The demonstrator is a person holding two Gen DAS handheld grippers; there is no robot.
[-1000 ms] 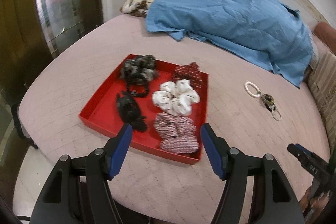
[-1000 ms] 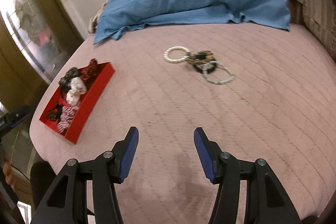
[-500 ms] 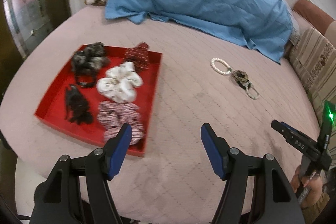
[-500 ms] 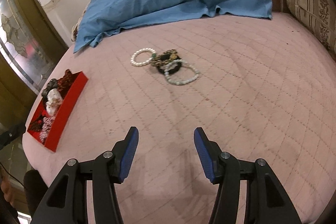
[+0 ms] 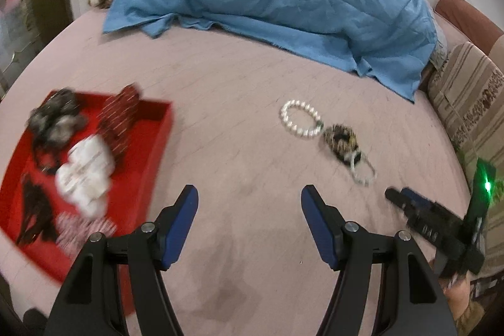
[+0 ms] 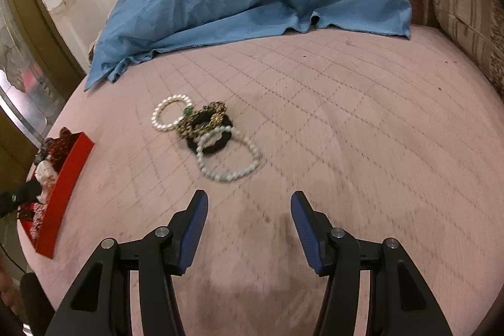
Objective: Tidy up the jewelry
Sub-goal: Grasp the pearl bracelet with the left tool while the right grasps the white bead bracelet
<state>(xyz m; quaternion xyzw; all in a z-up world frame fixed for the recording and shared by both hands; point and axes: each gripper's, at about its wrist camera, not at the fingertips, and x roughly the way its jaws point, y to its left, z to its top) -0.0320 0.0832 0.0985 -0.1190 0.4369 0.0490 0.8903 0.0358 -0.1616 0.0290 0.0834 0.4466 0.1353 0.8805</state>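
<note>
Left gripper (image 5: 249, 201): released, jaws wide, nothing held, above bare pink quilt (image 5: 239, 77). Right gripper (image 6: 249, 207): released, empty, with the bracelets just ahead of its tips. Risk: the bracelets overlap in one cluster, so a pinch could likely lift several at once or drag a snagged one; soft quilt may bunch between the pads. Ahead-left of right gripper: white bead bracelet (image 6: 167, 117), gold-and-black bracelet (image 6: 206, 123), larger pearl bracelet (image 6: 230, 161), all touching. Container: red tray (image 5: 151, 147), left of left gripper, holding fabric hair ties (image 5: 85, 178); no bracelets visible inside.
</note>
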